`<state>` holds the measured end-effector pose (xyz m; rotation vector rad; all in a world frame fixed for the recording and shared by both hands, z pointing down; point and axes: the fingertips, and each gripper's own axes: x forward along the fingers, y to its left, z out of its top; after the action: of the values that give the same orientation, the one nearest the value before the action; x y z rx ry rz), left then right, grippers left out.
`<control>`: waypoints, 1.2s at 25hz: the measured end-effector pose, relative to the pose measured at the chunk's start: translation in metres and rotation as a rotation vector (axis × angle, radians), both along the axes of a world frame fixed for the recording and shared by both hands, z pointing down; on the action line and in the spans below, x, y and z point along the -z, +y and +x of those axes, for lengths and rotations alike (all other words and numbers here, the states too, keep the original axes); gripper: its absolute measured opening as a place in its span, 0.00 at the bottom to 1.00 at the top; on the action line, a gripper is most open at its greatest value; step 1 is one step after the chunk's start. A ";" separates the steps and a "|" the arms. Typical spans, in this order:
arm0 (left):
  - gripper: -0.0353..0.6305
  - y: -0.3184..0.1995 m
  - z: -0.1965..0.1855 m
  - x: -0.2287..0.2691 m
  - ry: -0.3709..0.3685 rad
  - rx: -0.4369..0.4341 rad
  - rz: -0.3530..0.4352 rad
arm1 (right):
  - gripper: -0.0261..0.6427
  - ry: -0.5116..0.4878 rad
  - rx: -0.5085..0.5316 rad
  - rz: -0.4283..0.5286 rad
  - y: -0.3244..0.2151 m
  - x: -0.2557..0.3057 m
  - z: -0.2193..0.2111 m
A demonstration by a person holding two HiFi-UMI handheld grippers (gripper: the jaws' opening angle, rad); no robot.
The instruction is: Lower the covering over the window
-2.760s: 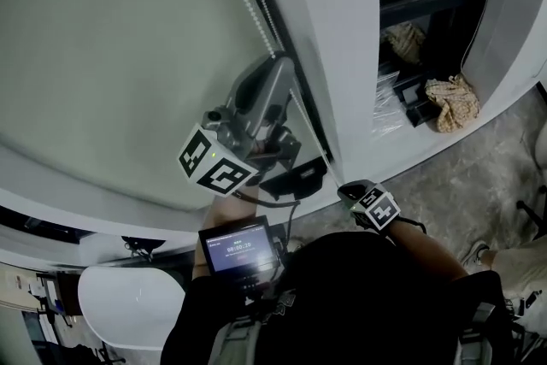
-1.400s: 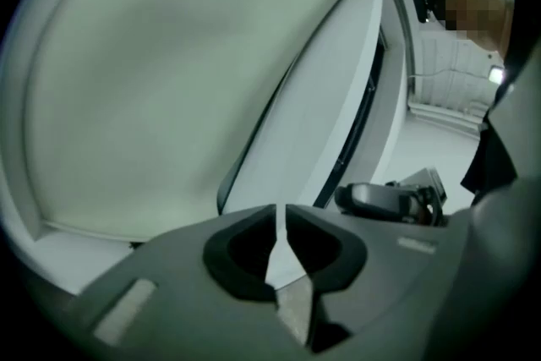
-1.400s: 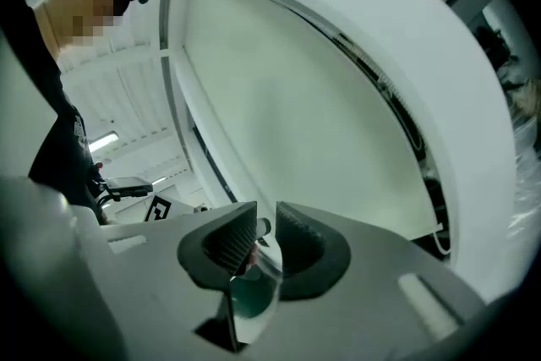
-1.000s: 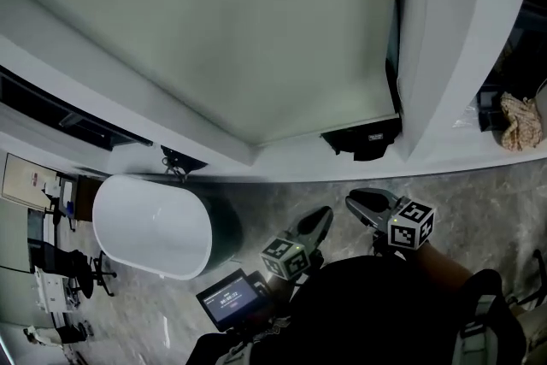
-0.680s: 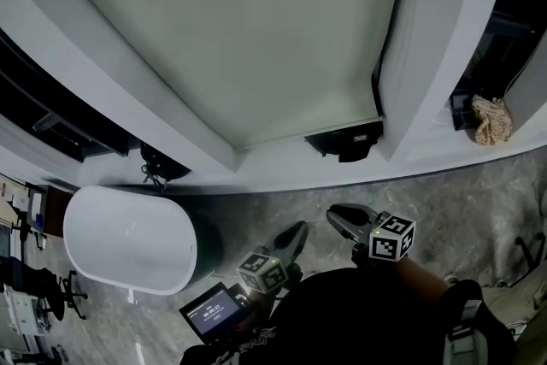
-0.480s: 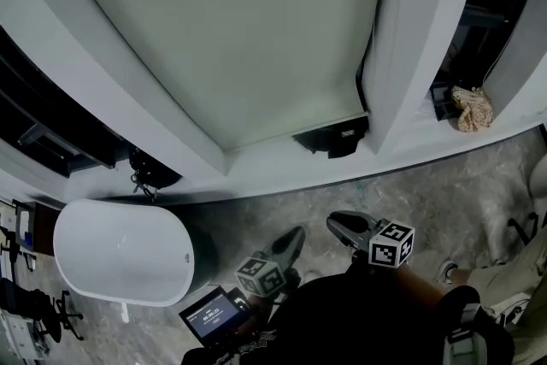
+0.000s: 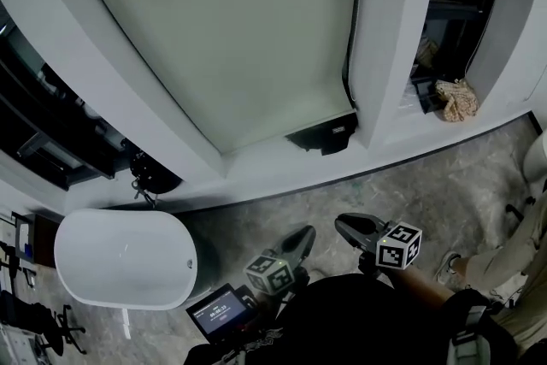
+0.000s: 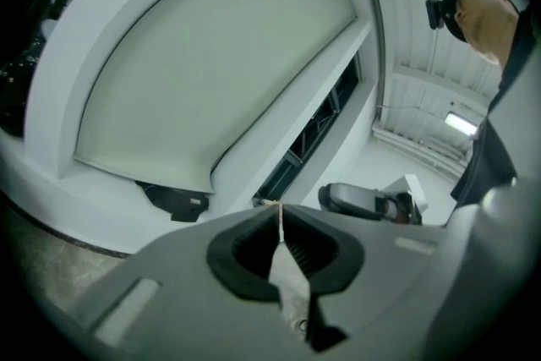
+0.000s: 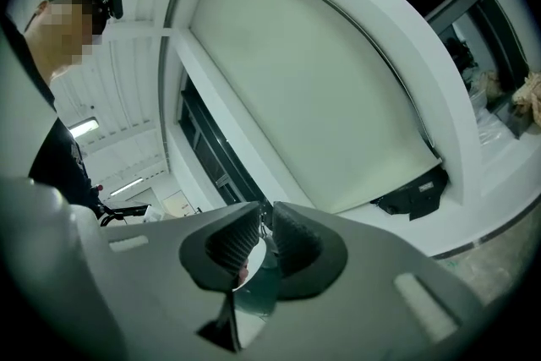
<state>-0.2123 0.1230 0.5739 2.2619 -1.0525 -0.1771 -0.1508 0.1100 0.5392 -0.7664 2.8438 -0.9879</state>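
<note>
Gripper: grey left hand-held gripper (image 8: 279, 209), jaws together, nothing between.
Window: pale fabric roller blind (image 8: 211, 72) fills the white window frame (image 8: 51, 72).

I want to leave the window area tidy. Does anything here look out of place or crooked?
The blind is down to the sill and its bottom edge looks even. Only a crumpled beige cloth, lying on the ledge to the right, looks out of place. Nothing appears spilled or damaged.

Both grippers were held low, side by side.
The left gripper (image 7: 304, 232) had its jaws together; the right gripper (image 7: 343, 224) had its jaws slightly apart, just closing, empty.
</note>
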 end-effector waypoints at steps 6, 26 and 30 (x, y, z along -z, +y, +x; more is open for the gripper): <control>0.07 0.026 0.043 0.022 0.008 -0.006 -0.002 | 0.11 -0.014 -0.002 0.035 0.031 0.017 0.038; 0.07 0.167 0.157 0.010 -0.016 0.120 -0.015 | 0.05 -0.065 0.142 0.016 0.167 0.004 0.146; 0.07 0.171 0.160 0.017 -0.035 0.132 -0.001 | 0.05 -0.071 0.152 0.024 0.170 0.009 0.149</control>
<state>-0.0524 0.2944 0.5570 2.2020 -1.2210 -0.1928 -0.0021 0.2799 0.5301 -0.5084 2.8812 -0.9750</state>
